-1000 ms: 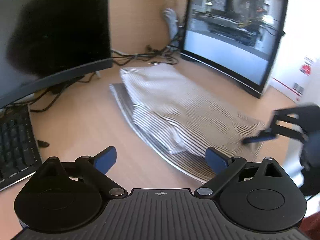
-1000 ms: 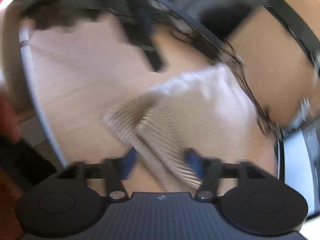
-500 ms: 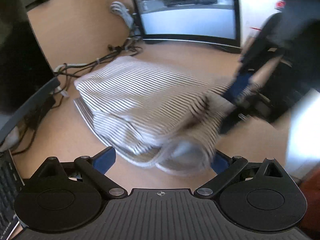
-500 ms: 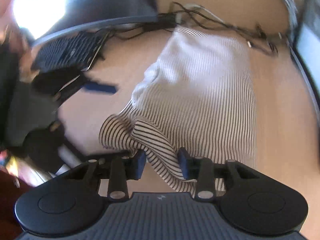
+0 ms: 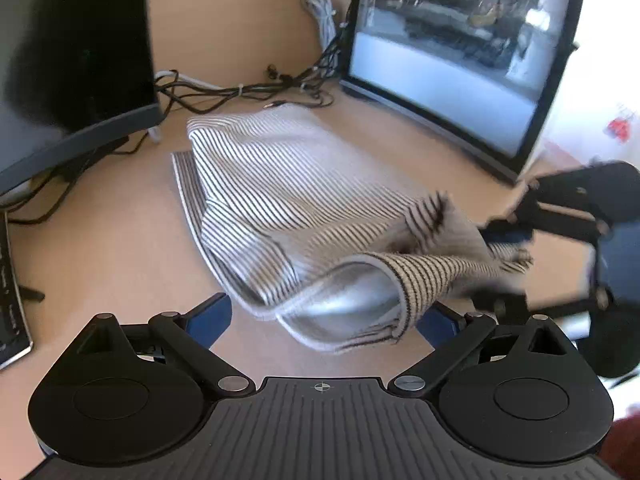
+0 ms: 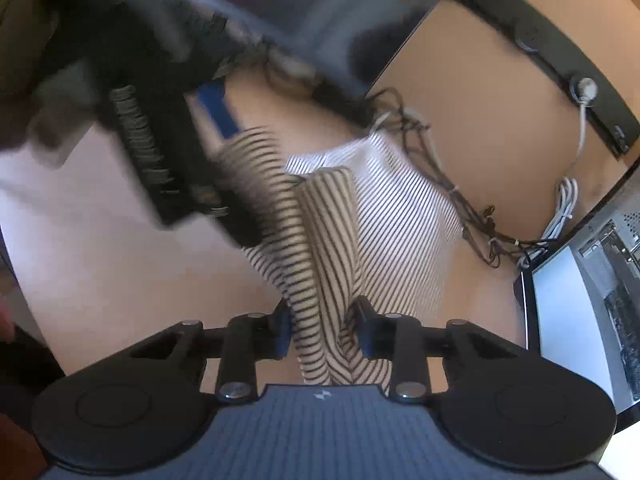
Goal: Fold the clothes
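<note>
On the wooden tabletop (image 5: pixel 100 248) in the left wrist view, a striped garment (image 5: pixel 288 200) lies folded between two monitors, its near edge lifted in a loose roll just ahead of the left hand-held gripper (image 5: pixel 322 316), whose blue fingers stand wide apart and hold nothing; the right hand-held gripper (image 5: pixel 504 236), blurred, sits at the cloth's right corner. From the right wrist view, the right hand-held gripper (image 6: pixel 322 328) is clamped on a bunched fold of the striped garment (image 6: pixel 400 216), raised off the tabletop (image 6: pixel 120 272), cables (image 6: pixel 476 224) behind.

Desk (image 5: pixel 100 240), 2 monitors (image 5: pixel 452 48), cables (image 5: pixel 240 92), kbd (image 5: pixel 10 280).
</note>
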`<action>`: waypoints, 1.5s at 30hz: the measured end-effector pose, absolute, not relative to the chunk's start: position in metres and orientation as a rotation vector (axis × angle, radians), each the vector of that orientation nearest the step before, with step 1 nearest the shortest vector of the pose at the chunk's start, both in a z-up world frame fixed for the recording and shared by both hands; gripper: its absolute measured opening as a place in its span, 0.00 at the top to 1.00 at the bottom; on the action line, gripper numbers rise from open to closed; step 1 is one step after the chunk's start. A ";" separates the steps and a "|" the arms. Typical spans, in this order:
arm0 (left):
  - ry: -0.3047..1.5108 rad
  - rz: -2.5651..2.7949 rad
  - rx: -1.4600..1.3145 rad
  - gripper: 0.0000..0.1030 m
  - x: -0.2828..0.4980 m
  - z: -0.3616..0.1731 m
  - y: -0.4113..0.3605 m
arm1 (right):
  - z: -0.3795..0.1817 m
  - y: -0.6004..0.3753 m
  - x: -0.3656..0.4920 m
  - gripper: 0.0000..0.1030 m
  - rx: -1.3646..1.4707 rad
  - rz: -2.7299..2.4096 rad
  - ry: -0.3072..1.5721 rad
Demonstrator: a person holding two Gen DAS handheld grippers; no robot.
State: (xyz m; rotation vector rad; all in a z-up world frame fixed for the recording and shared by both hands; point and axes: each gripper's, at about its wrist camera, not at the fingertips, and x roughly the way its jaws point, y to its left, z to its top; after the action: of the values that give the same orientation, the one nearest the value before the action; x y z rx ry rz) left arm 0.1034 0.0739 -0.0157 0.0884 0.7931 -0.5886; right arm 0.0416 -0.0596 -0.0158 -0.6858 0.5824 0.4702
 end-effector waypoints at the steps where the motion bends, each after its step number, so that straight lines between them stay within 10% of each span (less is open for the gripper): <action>1: 0.783 -0.597 0.059 0.03 0.101 -0.010 0.084 | -0.011 -0.063 0.043 0.70 -0.679 0.473 0.585; 6: 0.723 -0.479 -0.010 0.04 0.114 0.009 0.126 | -0.015 -0.067 0.054 0.72 -0.621 0.490 0.682; 11: 0.712 -0.540 -0.035 0.26 0.148 0.007 0.104 | -0.006 -0.068 0.038 0.74 -0.580 0.565 0.800; 22: 0.790 -0.782 0.067 0.32 0.167 -0.042 0.039 | 0.131 -0.070 0.044 0.87 -0.937 0.818 0.783; 33: 0.776 -0.477 -0.173 0.34 0.149 -0.036 0.121 | 0.000 -0.060 0.205 0.93 -1.040 0.933 0.755; 45: 0.688 -0.659 -0.030 0.29 0.149 0.000 0.042 | 0.008 -0.091 0.217 0.90 -0.713 0.865 0.743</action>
State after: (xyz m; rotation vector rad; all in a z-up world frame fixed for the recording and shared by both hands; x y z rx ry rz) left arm 0.1491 0.0418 -0.0001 -0.0303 0.6876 -0.6589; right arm 0.2169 -0.0907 0.0078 -0.7129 0.7434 0.8650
